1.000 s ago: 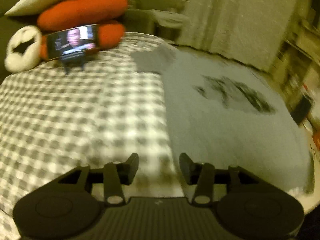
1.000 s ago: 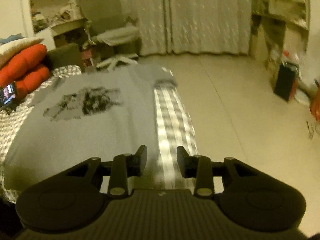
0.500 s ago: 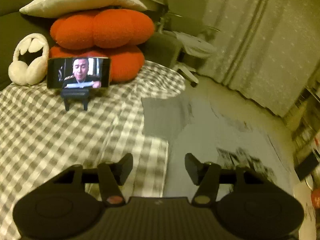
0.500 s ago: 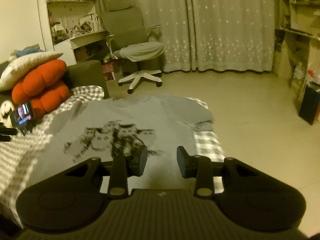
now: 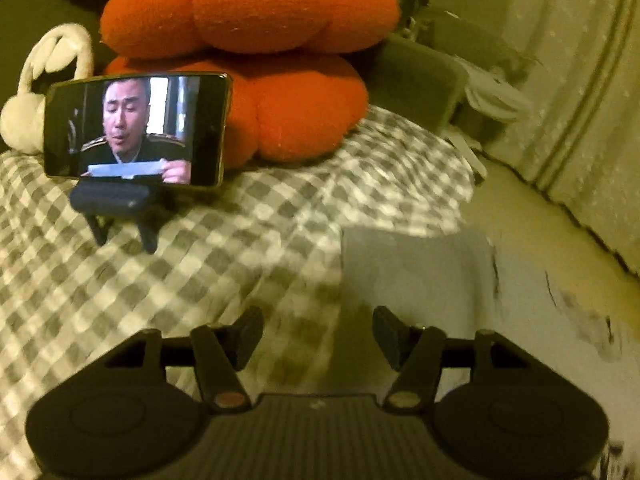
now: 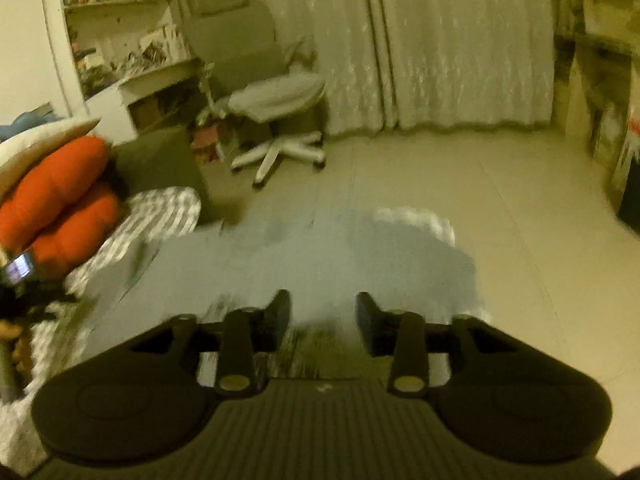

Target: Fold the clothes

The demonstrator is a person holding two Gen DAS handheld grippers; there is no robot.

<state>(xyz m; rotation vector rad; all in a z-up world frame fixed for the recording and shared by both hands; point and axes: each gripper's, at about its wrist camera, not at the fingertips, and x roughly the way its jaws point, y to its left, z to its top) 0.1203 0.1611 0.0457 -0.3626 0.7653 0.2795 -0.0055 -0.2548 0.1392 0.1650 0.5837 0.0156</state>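
Observation:
A grey T-shirt (image 6: 328,256) with a dark print lies spread flat on the checked bed cover (image 5: 168,280). In the left wrist view its left sleeve (image 5: 412,268) lies just ahead of my left gripper (image 5: 318,334), which is open and holds nothing, above the shirt's left edge. In the right wrist view my right gripper (image 6: 323,316) is open and empty over the upper part of the shirt, with the right sleeve (image 6: 448,264) ahead and to the right. The view is blurred by motion.
A phone (image 5: 136,130) on a small stand plays a video at the head of the bed, in front of orange cushions (image 5: 256,60) and white earmuffs (image 5: 36,92). An office chair (image 6: 272,92), bookshelves (image 6: 120,20) and curtains (image 6: 440,40) stand beyond on the bare floor.
Both grippers have moved forward along the shirt toward its sleeves and the head of the bed. The phone and cushions now look much closer. Both stay open.

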